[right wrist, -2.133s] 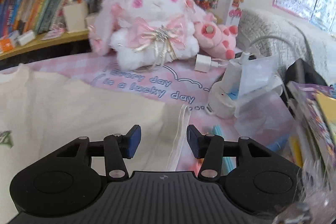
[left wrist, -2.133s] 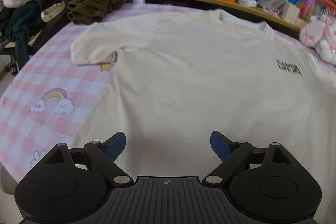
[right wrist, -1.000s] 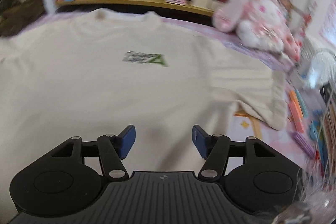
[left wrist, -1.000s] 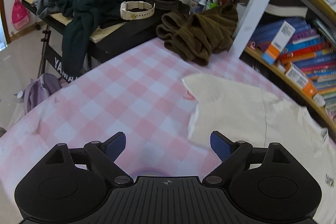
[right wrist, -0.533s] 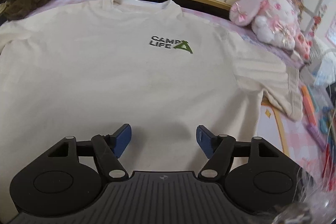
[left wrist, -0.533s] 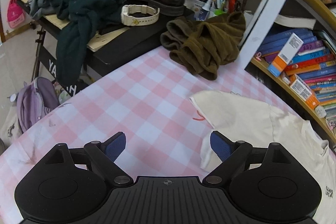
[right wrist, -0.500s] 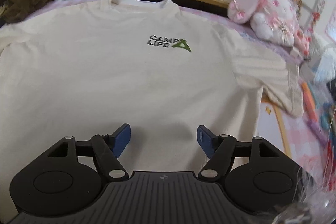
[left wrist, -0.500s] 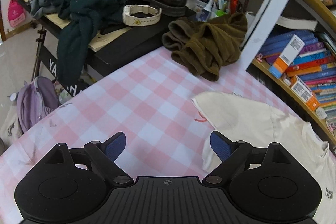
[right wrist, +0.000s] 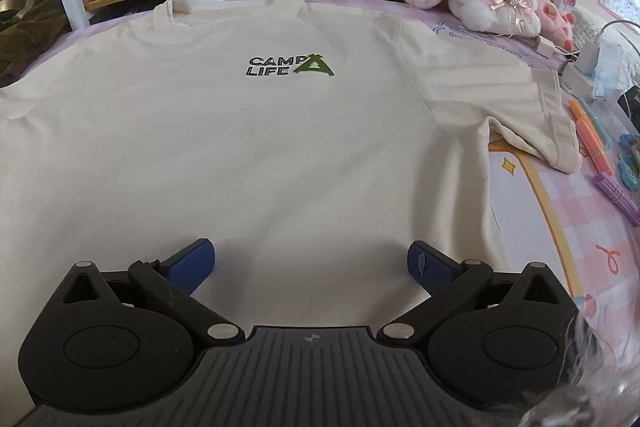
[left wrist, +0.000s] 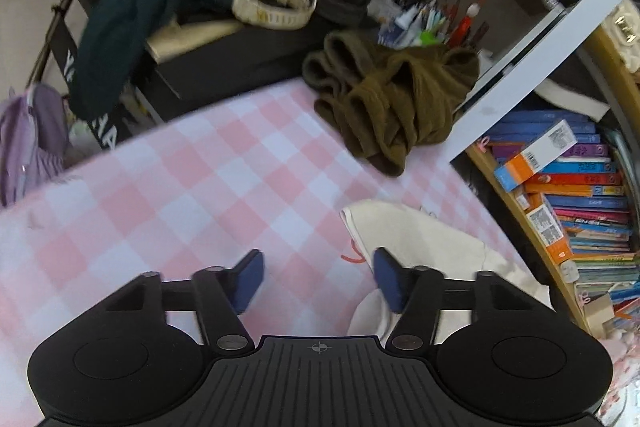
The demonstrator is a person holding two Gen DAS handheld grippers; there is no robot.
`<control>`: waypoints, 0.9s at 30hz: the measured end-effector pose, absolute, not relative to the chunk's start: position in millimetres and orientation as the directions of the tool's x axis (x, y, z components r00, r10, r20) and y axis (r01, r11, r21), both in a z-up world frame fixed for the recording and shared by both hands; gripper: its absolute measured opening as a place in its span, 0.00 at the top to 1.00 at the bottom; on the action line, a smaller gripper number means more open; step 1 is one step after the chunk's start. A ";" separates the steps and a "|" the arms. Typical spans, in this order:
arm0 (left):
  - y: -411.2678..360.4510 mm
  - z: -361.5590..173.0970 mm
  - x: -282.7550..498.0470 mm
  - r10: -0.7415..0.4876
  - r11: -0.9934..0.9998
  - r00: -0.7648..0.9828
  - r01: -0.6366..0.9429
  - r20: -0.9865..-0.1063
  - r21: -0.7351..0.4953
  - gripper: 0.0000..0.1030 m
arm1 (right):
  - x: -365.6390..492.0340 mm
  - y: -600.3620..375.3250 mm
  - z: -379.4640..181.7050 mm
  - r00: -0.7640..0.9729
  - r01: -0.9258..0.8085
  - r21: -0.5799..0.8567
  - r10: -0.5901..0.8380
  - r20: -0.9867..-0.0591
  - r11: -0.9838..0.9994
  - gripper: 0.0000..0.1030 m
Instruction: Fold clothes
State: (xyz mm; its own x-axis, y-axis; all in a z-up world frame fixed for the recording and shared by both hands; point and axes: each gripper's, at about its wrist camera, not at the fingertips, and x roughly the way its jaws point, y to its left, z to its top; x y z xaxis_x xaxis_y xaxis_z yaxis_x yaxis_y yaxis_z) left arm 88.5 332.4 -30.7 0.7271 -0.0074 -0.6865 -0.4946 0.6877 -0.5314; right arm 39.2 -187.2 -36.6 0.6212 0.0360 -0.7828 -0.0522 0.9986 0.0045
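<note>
Narrowing its jaws beside the sleeve ahead-right, the left gripper is preparing a first fold, while the right gripper is widening, empty, over the T-shirt.

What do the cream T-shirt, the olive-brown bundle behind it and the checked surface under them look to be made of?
Cream T-shirt: matte knit, probably cotton jersey; it lies limp, with a ribbed collar and stitched sleeve hems.
Olive-brown bundle: thicker, soft cloth in rounded, plush-looking folds, perhaps velour or fleece; blur leaves it open.
Pink checked surface: smooth printed cover with a slight sheen, likely a wipeable mat or cloth.
</note>
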 end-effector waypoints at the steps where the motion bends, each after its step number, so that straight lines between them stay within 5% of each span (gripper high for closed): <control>1: 330.6 -34.3 94.3 -0.028 0.684 0.720 -0.492 -0.694 -0.538 0.56 | 38.7 -186.5 -37.1 0.625 -0.051 0.004 0.035 -0.780 0.999 0.00; 14: 287.6 -43.8 127.3 -0.246 0.651 0.679 -0.413 -0.691 -0.637 0.57 | 34.7 -177.5 -40.0 0.650 0.005 0.004 0.000 -0.760 1.000 0.00; 20: 273.2 -42.1 133.4 -0.235 0.695 0.686 -0.376 -0.689 -0.612 0.60 | 35.1 -177.1 -40.4 0.651 0.007 0.004 -0.001 -0.759 1.000 0.00; 21: 269.9 -39.8 133.7 -0.217 0.719 0.690 -0.365 -0.690 -0.591 0.63 | 35.1 -177.2 -40.4 0.651 0.007 0.004 -0.001 -0.759 1.000 0.00; 22: 268.1 -34.7 130.8 -0.167 0.742 0.705 -0.370 -0.689 -0.558 0.86 | 35.2 -177.5 -40.4 0.652 0.006 0.004 -0.001 -0.759 1.000 0.00; 23: 268.2 -27.7 125.4 -0.098 0.756 0.726 -0.390 -0.681 -0.525 0.92 | 35.3 -177.8 -40.3 0.651 0.005 0.004 0.000 -0.759 1.000 0.00; 27: 269.0 -5.2 108.6 0.164 0.791 0.755 -0.486 -0.635 -0.372 0.90 | 34.2 -178.8 -40.2 0.652 0.000 0.005 0.004 -0.758 1.000 0.00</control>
